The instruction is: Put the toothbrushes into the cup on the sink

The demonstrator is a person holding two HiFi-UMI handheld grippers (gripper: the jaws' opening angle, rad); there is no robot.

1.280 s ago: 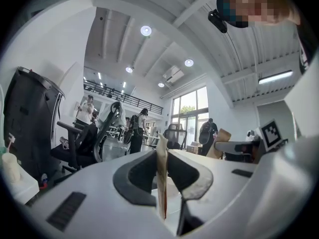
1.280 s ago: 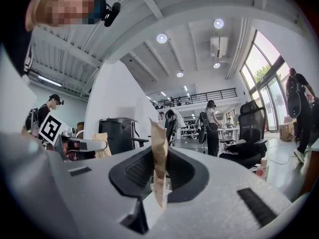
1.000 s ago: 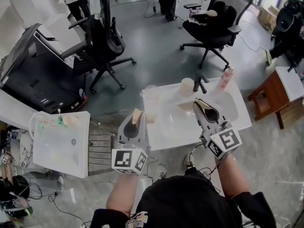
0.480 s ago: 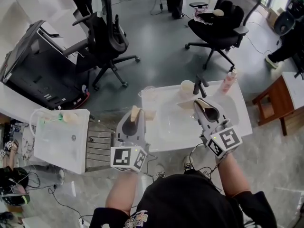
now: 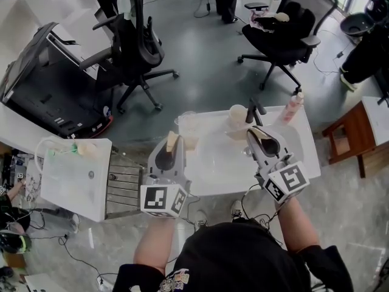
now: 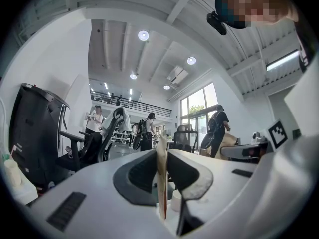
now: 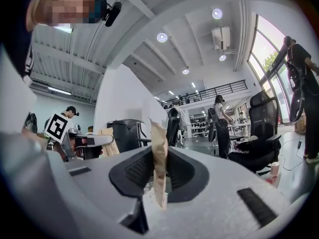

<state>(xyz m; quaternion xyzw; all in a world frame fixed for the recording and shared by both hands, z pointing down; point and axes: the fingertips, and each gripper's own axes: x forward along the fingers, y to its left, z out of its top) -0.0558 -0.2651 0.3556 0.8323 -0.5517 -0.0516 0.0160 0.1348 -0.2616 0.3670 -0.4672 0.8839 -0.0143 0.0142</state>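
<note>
The white sink point(image 5: 304, 152) stands in front of me, with a dark faucet point(image 5: 254, 109) at its back. A pale cup point(image 5: 237, 114) sits next to the faucet, and a clear cup point(image 5: 188, 123) stands on the back left corner. My left gripper point(image 5: 172, 142) hovers over the sink's left edge, its tan pads point(image 6: 161, 158) pressed together. Above the basin my right gripper point(image 5: 254, 132) is shut the same way, tan pads point(image 7: 158, 148) touching. I make out no toothbrush in any view.
A pink bottle point(image 5: 292, 105) stands at the sink's back right. Left of the sink are a metal rack point(image 5: 124, 186) and a white tub point(image 5: 73, 178). Black office chairs point(image 5: 138, 47) point(image 5: 281, 26), a dark cabinet point(image 5: 45, 93) and a wooden stool point(image 5: 351, 126) ring the area.
Both grippers keep their pose and stay shut. The head view has drifted a little, so the sink and floor sit slightly further left.
</note>
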